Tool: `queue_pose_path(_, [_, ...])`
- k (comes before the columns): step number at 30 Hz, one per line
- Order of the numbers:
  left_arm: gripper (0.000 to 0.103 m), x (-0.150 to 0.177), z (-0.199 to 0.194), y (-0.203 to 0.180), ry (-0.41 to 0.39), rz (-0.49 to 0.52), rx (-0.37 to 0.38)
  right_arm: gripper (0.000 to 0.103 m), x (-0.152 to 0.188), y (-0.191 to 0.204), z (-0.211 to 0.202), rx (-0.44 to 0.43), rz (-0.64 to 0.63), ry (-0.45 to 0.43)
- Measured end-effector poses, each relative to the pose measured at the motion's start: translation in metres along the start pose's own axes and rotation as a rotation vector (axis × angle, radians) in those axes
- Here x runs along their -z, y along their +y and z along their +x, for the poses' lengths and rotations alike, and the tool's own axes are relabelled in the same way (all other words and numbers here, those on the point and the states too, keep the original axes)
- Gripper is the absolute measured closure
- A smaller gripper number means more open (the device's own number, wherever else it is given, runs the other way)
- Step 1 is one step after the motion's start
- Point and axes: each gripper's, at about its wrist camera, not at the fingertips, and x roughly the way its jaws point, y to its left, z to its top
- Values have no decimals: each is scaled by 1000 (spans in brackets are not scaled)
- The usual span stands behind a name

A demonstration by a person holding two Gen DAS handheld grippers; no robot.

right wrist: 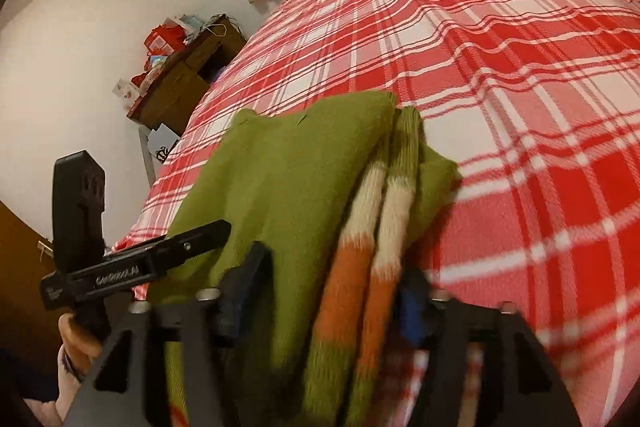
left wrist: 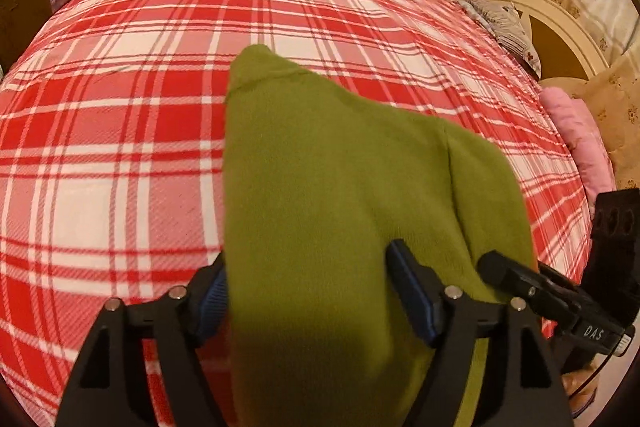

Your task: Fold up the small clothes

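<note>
Sweater soft, limp knit, draped at 6 o'clock over bed; both grippers clamped on its edge; best held at hem corners

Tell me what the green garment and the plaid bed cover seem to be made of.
Green garment: looks like a soft knit, probably wool or acrylic; matte, fuzzy nap, ribbed cuffs with cream and orange bands. Plaid bed cover: seems a brushed fleece or flannel; a fine diagonal texture shows, no sheen, red and white check. Fibre content cannot be confirmed from the pictures.
</note>
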Motion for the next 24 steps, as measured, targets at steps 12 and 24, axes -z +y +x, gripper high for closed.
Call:
queue_pose_path(12, [64,20,-23,-25,-183,121,-126,65,15,66,0,272,-287,-134])
queue_pose_path(24, [67,43,-73,-30,-287,145,-168,67,39,107,-51,212,-276,-241])
